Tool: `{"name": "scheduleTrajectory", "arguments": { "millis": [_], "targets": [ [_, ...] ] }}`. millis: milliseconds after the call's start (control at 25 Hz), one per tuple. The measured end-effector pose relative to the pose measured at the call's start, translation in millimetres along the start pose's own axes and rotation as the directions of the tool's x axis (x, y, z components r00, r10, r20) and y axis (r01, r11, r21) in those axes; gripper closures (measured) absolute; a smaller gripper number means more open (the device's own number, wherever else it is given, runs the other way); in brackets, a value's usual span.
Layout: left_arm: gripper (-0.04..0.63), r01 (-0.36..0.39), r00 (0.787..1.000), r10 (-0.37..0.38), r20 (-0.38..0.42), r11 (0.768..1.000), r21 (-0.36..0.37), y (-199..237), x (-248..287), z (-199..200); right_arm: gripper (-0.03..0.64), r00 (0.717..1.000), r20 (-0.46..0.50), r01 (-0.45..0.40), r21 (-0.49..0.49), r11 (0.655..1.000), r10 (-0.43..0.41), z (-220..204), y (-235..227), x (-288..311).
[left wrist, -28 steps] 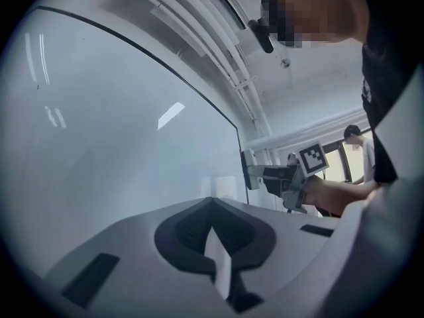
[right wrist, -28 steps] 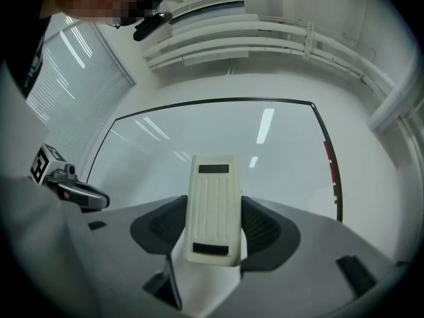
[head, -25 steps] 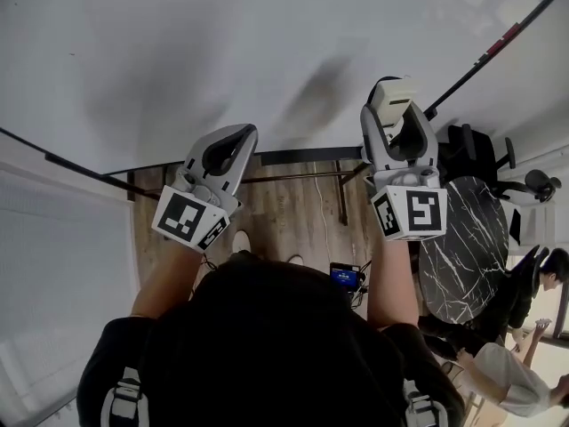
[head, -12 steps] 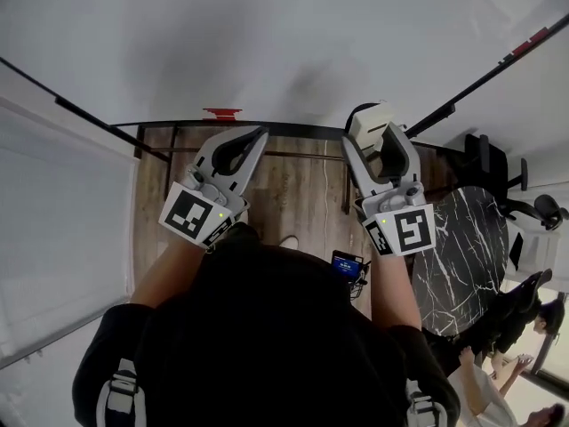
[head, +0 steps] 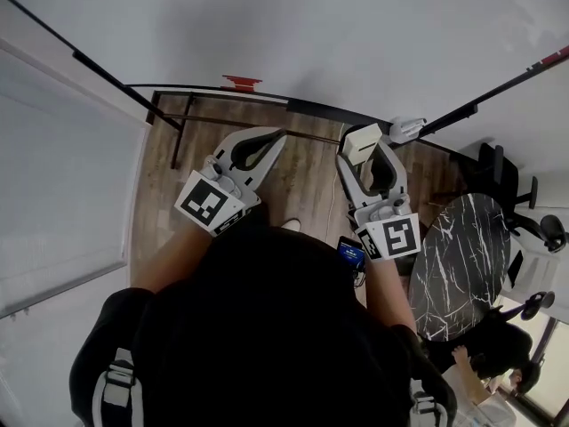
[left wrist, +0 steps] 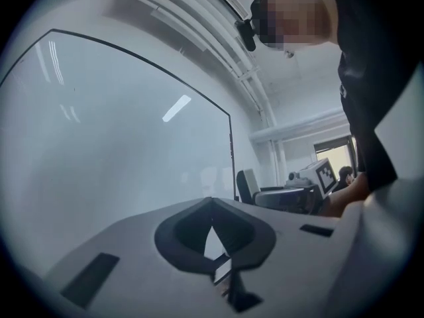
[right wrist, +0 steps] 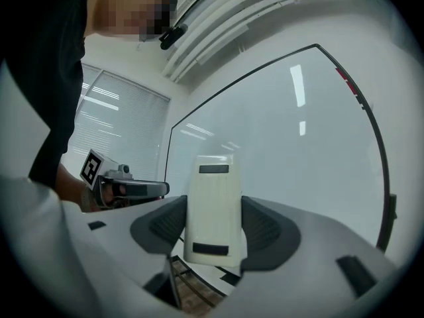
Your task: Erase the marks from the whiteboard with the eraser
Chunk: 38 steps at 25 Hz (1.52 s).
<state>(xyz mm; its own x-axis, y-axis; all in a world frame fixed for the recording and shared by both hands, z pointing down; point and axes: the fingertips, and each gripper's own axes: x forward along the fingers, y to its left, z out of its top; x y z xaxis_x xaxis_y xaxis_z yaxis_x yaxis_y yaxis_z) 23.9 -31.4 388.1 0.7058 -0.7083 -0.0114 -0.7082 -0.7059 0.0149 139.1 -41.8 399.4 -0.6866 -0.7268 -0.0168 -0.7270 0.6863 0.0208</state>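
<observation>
The whiteboard (head: 311, 34) fills the top of the head view, and I see no distinct marks on it, only soft grey shading. My right gripper (head: 363, 149) is shut on the white eraser (head: 359, 140) and holds it below the board's lower frame, off the surface. In the right gripper view the eraser (right wrist: 212, 211) stands upright between the dark pads, with the whiteboard (right wrist: 278, 138) behind it. My left gripper (head: 276, 136) is shut with nothing in it and hangs level with the right one. In the left gripper view its jaws (left wrist: 212, 204) meet at the tip before the whiteboard (left wrist: 119, 131).
A small red object (head: 240, 83) sits on the board's lower edge. The board's stand legs (head: 178, 132) rest on the wooden floor (head: 302, 194). A black marble table (head: 462, 256) and an office chair (head: 498, 172) are at the right, window blinds (head: 62, 203) at the left.
Both grippers have dropped down from in front of the board to below its lower frame. The eraser stays in the right gripper. The board has shifted upward in view.
</observation>
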Motion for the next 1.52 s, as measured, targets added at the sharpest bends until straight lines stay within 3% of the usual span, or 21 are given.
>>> {"name": "scheduleTrajectory", "arguments": {
  "millis": [400, 720, 1520],
  "targets": [
    [0.598, 0.022, 0.999, -0.022, -0.024, 1.000, 0.000, -13.2, -13.9, -20.7, 0.364, 1.000, 0.018, -0.020, 0.018, 1.000, 0.019, -13.1, 26.4, -3.3],
    [0.598, 0.027, 1.000, -0.027, -0.015, 1.000, -0.002, -17.5, -18.3, -19.7, 0.365, 0.999, 0.017, -0.033, -0.025, 0.999, 0.033, -10.1, 36.7, -2.1],
    [0.598, 0.013, 0.998, -0.013, -0.061, 1.000, -0.006, -16.2, -9.3, -20.4, 0.364, 0.999, 0.006, -0.036, -0.015, 0.999, 0.037, -10.0, 32.0, -2.0]
  ]
}}
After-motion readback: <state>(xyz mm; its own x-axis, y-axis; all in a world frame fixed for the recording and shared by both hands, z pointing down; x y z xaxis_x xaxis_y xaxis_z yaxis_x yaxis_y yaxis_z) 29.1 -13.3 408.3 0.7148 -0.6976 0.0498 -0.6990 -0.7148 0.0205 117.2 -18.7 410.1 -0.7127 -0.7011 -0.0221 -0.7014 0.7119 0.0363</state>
